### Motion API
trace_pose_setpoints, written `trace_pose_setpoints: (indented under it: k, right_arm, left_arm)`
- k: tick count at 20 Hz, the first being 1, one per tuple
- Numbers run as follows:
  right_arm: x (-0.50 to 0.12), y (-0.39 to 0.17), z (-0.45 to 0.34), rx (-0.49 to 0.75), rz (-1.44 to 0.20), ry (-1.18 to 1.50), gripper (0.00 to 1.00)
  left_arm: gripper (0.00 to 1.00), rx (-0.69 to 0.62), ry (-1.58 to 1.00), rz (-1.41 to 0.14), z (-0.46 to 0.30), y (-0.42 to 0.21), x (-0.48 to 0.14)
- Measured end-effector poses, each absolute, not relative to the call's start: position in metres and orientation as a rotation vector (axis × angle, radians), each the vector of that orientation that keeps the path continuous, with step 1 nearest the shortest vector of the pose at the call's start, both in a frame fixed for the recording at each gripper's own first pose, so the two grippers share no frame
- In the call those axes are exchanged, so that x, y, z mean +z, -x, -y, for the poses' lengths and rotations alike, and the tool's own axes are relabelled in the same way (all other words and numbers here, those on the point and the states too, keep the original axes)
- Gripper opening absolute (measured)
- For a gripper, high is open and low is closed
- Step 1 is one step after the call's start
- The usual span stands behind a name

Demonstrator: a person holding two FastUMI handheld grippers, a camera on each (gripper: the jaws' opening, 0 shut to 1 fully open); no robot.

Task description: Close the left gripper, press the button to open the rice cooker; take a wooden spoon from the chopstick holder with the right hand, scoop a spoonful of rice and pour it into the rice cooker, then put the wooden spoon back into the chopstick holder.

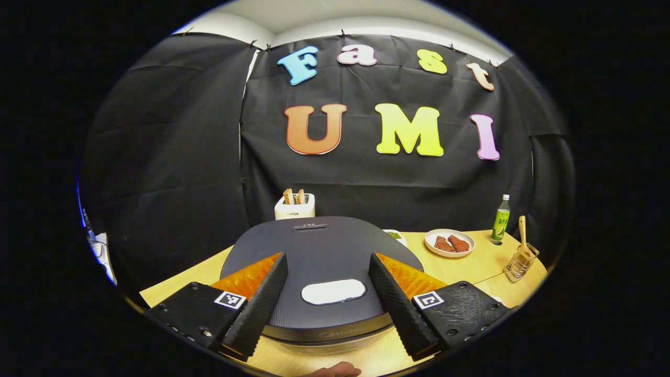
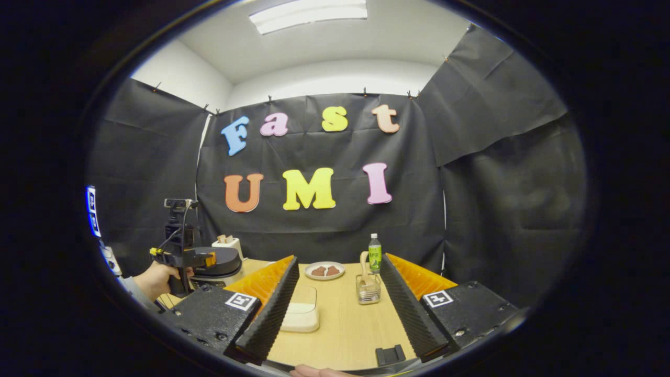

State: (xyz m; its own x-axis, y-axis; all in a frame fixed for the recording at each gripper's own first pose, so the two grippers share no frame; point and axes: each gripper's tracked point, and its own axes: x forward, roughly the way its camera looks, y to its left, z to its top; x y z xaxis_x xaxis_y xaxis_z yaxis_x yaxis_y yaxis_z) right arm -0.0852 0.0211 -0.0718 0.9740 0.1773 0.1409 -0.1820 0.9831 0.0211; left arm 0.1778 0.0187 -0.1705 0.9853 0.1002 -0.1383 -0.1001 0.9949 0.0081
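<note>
The wooden table (image 2: 340,324) carries everything in the booth. Largest on it is the dark rice cooker (image 1: 319,251), lid down, which sits close before the left gripper (image 1: 328,314) in the left gripper view; its pale oval button (image 1: 333,291) lies between the two fingers, whose jaws stand wide apart with nothing held. In the right gripper view the same cooker (image 2: 222,264) stands at the far left of the table, with the left gripper (image 2: 180,256) and the hand (image 2: 157,280) holding it just in front of it.

The right gripper (image 2: 340,319) hovers over the table's near edge, its jaws also well apart and empty. Between its fingers lie a clear container of rice (image 2: 301,311), low on the left, and the wire chopstick holder (image 2: 368,292) on the right, with the wooden spoon (image 2: 365,267) standing upright in it. In the left gripper view the holder (image 1: 521,262) and spoon (image 1: 523,235) sit near the table's right edge.

Behind them stand a green bottle (image 2: 374,254) and a white plate (image 2: 324,270) bearing two brown pieces, perhaps meat, though they are too small to tell. A white toaster (image 1: 294,207) with slices of bread in it stands behind the cooker. A small dark clip-like piece (image 2: 390,355) lies near the table's front edge.
</note>
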Motion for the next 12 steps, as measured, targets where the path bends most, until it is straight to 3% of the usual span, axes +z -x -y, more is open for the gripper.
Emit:
trace_pose_setpoints:
  k: [2,3,4,8,9,10,12]
  right_arm:
    - [-0.071,0.087,-0.022,0.181,0.14,-0.033,1.0]
    - [-0.07,0.088,-0.022,0.179,0.14,-0.032,1.0]
    - [-0.07,0.089,-0.022,0.176,0.143,-0.032,1.0]
    - [-0.063,0.096,-0.023,0.167,0.166,-0.026,1.0]
    - [-0.062,0.097,-0.024,0.17,0.17,-0.024,1.0]
    - [-0.062,0.098,-0.026,0.173,0.172,-0.021,1.0]
    - [-0.061,0.099,-0.029,0.181,0.173,-0.02,1.0]
  left_arm:
    - [1.0,0.104,0.002,-0.122,-0.018,-0.169,-0.172]
    - [0.93,0.11,0.006,-0.118,-0.018,-0.165,-0.172]
    - [1.0,0.117,0.017,-0.127,-0.018,-0.161,-0.174]
    - [1.0,0.105,0.022,-0.145,-0.013,-0.154,-0.181]
    - [0.94,0.096,0.009,-0.128,-0.012,-0.152,-0.178]
    - [1.0,0.091,-0.009,-0.127,-0.012,-0.149,-0.178]
    - [1.0,0.086,-0.01,-0.105,-0.012,-0.142,-0.174]
